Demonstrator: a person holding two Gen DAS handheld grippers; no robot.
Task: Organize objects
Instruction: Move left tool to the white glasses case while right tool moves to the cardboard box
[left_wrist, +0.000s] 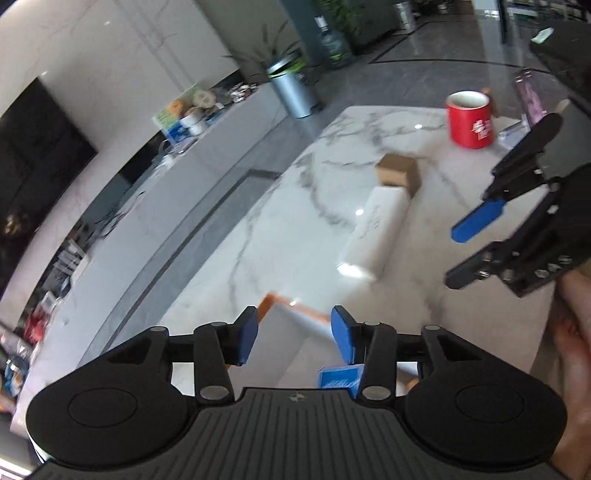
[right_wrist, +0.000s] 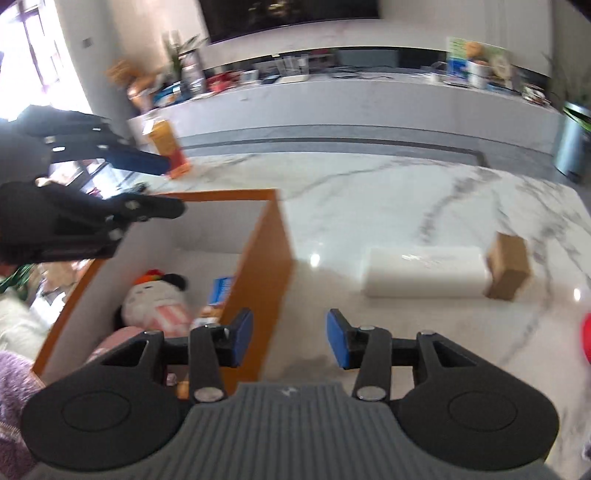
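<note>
An orange-edged white box (right_wrist: 264, 254) stands on the marble table (right_wrist: 388, 192); it holds a plush doll (right_wrist: 155, 299) and a blue packet (right_wrist: 221, 290). A white roll (right_wrist: 424, 273) lies on the table with a brown cardboard box (right_wrist: 509, 267) at its end; both also show in the left wrist view, the roll (left_wrist: 376, 230) and the box (left_wrist: 397, 171). A red mug (left_wrist: 471, 120) stands farther back. My left gripper (left_wrist: 293, 338) is open and empty over the box's corner (left_wrist: 295, 310). My right gripper (right_wrist: 290, 338) is open and empty beside the box's right wall.
An orange carton (right_wrist: 168, 146) stands at the table's far edge. A long white counter (right_wrist: 369, 99) with clutter runs behind. A metal bin (left_wrist: 291, 86) stands on the floor past the table. A purple fuzzy item (right_wrist: 14, 398) lies at lower left.
</note>
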